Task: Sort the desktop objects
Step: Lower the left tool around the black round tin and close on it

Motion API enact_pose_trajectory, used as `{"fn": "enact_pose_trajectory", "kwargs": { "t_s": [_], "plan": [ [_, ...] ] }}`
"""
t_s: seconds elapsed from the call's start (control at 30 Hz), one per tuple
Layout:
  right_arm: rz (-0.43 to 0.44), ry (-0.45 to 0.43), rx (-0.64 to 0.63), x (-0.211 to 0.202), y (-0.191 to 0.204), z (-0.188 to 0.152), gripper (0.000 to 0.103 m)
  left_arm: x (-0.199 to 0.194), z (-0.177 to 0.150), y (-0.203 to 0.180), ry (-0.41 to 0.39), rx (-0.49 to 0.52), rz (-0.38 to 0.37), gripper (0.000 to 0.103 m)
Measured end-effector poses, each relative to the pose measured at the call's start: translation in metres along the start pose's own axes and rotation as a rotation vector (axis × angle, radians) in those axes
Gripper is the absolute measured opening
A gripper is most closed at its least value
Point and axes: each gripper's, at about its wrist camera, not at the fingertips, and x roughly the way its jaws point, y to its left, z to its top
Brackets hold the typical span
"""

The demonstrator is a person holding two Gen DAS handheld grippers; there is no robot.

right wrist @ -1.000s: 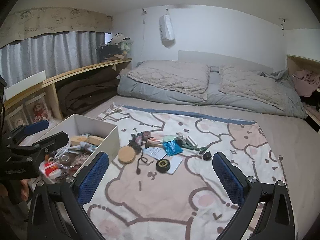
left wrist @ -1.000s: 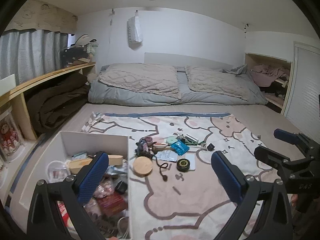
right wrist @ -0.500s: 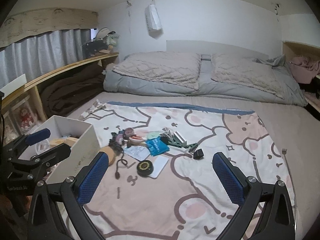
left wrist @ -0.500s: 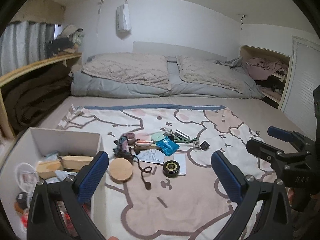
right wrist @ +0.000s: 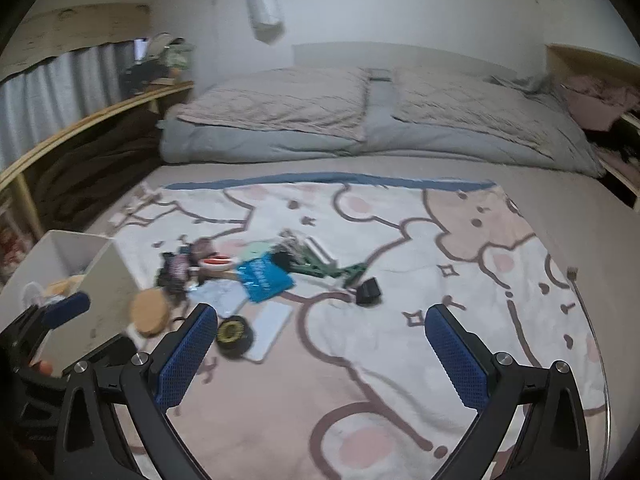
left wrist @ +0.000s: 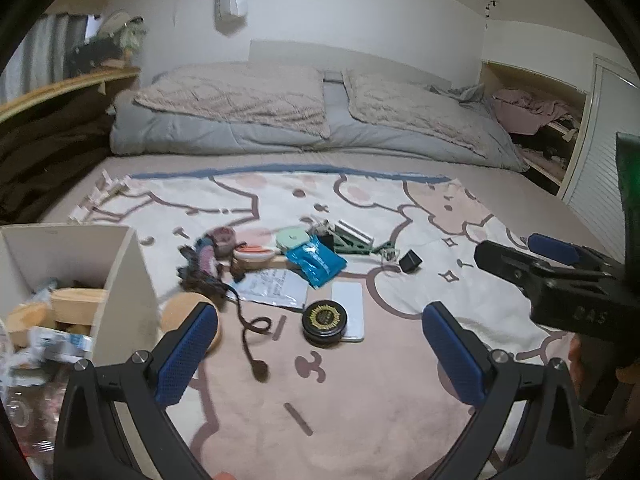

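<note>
left gripper (left wrist: pixel 320 344) jaws apart, empty; tin (left wrist: pixel 324 317) just ahead, centred between them; right gripper (right wrist: pixel 320 344) jaws apart, tin (right wrist: pixel 234 334) off left

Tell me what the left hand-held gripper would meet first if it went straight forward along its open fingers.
Probably the round black tin with the gold label, lying between and ahead of the left hand-held gripper fingers, partly on a flat white card. Depth is unclear; the patterned blanket might come first.

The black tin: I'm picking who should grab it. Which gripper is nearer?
Left, by a little. The black tin lies just ahead between the open left gripper fingers; the right gripper has it off beside its left finger.
</note>
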Motion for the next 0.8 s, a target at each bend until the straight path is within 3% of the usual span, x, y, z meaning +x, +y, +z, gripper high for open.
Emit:
{"fn": "enact_pose_trajectory", "kwargs": {
  "t_s": [0.47,0.53,0.73,0.8],
  "plan": [
    [-0.002,0.095,0.05,0.055,-0.025,-0.017,0.103,0.082,-0.012,-0.007,0.148,0.029,0.027,0.101],
    [0.013,0.112,0.065,0.061,-0.027,-0.02,0.103,0.09,-0.014,-0.009,0.161,0.034,0.031,0.095],
    [0.014,0.146,0.075,0.073,-0.031,-0.026,0.103,0.115,-0.021,-0.01,0.211,0.03,0.04,0.093],
    [0.019,0.152,0.086,0.075,-0.033,-0.028,0.103,0.122,-0.022,-0.009,0.218,0.025,0.064,0.089]
  ]
}}
